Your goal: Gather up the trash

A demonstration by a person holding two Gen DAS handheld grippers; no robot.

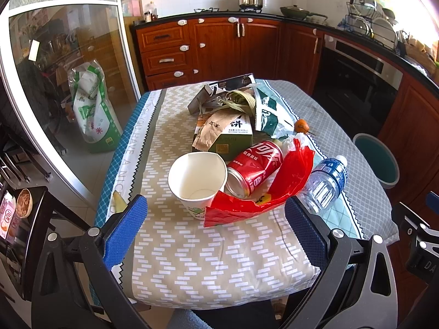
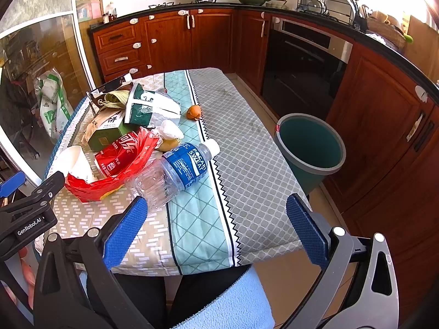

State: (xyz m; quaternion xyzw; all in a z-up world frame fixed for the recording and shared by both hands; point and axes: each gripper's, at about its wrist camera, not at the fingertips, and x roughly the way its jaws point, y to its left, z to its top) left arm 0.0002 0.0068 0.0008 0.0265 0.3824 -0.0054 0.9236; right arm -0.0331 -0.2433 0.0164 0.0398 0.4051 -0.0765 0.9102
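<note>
Both tongs, left [image 1: 215,213] and right [image 2: 216,216], are gaping wide, empty, over a table [image 2: 247,148] bearing one cup [image 1: 196,178], one can [image 1: 255,167], one bottle [image 2: 175,170]; one bin [image 2: 310,148] is standing right.

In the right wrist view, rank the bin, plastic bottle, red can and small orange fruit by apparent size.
1. bin
2. plastic bottle
3. red can, partly hidden by the red bag, so unsure
4. orange fruit

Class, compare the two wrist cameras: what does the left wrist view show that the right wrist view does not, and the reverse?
Only the left wrist view looks into the paper cup, showing its bare bottom. Only the right wrist view shows the whole waste bin standing on the floor beside the table, and the bottle's label lettering. Both show the red can, red plastic bag and each view's own open gripper.
</note>
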